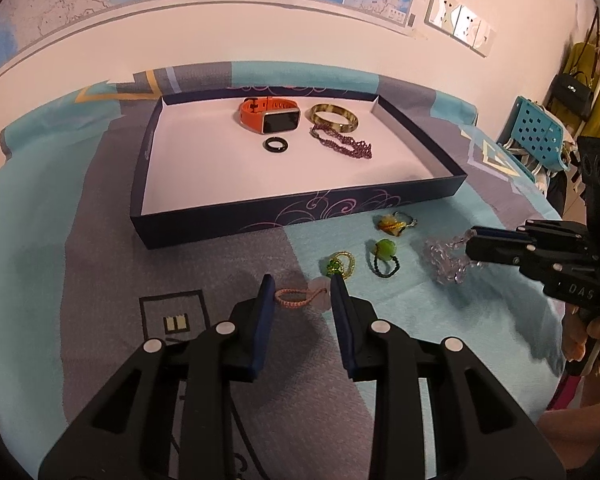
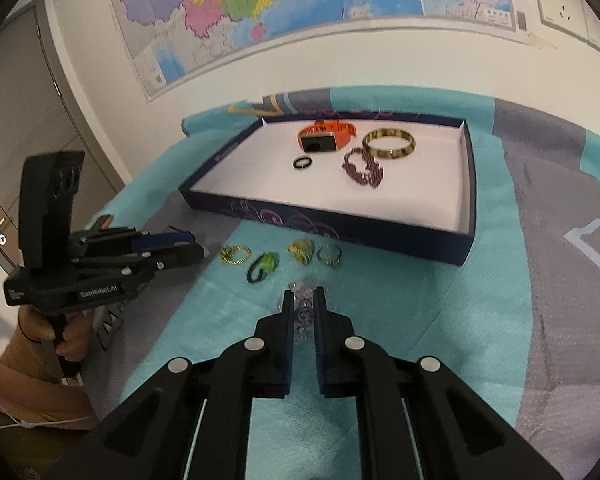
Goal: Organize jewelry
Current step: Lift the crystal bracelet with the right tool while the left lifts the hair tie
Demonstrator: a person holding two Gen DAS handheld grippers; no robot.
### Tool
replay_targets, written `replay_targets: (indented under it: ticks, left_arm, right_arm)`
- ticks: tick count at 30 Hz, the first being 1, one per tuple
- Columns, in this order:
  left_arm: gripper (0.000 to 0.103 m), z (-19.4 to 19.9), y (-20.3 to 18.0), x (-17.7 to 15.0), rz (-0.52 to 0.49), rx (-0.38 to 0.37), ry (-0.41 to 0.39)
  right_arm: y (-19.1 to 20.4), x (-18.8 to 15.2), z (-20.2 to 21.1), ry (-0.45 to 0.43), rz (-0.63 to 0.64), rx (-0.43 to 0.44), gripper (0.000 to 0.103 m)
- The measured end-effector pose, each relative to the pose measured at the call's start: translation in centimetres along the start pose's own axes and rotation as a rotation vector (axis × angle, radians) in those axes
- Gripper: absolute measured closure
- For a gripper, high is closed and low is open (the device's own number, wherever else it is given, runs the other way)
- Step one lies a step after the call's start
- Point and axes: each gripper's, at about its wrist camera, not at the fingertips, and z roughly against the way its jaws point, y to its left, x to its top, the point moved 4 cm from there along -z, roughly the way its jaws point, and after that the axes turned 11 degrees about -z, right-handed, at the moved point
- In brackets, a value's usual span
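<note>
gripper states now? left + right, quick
Left gripper: open, straddling the pink braided cord bracelet, not gripping it.
Right gripper: shut on the clear crystal bead bracelet.

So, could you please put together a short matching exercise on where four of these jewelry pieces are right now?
Things:
1. orange watch
2. clear bead bracelet
3. pink cord bracelet
4. green stone ring

Places:
A. lying free on the cloth in front of the box
B. between the open fingers of the left gripper
C. inside the box
D. at the tips of the right gripper

Pairs: 1-C, 2-D, 3-B, 4-A
</note>
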Motion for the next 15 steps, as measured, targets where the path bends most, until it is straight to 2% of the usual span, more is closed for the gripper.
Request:
replay_targets:
  ticks: [15]
  left_arm:
    - [0.074, 2.0, -0.6, 1.3, -0.019, 0.0, -0.054]
  right_arm:
    - [1.0, 2.4, 3.5, -0.101, 0.016, 0.016, 0.095]
